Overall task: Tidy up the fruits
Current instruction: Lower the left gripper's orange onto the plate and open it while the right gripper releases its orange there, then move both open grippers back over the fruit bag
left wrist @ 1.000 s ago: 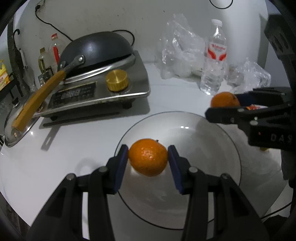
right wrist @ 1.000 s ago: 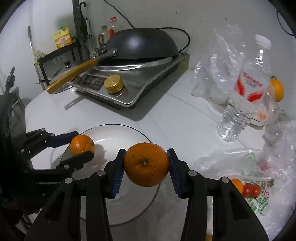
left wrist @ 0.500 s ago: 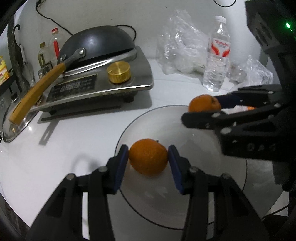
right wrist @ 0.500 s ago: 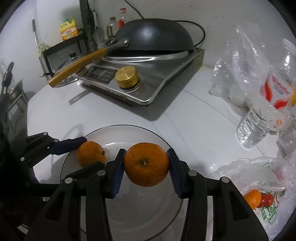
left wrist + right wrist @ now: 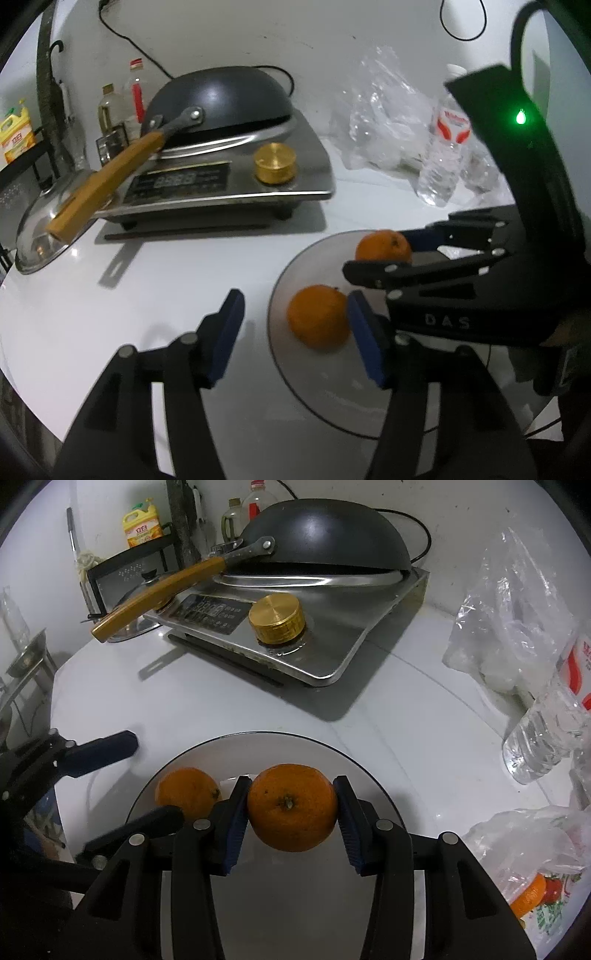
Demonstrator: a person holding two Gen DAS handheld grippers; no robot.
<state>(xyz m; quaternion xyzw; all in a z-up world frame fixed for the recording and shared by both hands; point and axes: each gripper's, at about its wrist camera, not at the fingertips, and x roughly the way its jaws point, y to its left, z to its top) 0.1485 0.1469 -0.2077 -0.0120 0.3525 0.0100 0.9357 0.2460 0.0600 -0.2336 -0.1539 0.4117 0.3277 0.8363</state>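
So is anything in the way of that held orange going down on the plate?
Nothing visible under the held orange: bare plate lies below it. The other orange and the left gripper, its jaws just opened, sit to one side.

Left of the plate [image 5: 295, 373] the white table [image 5: 155, 280] lies bare; behind it the induction cooker [image 5: 236, 188] blocks, the water bottle [image 5: 441, 155] back-right.

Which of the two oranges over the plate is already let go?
The smaller orange lying on the plate: the left tongs have just opened off it. The right tongs clamp the bigger orange.
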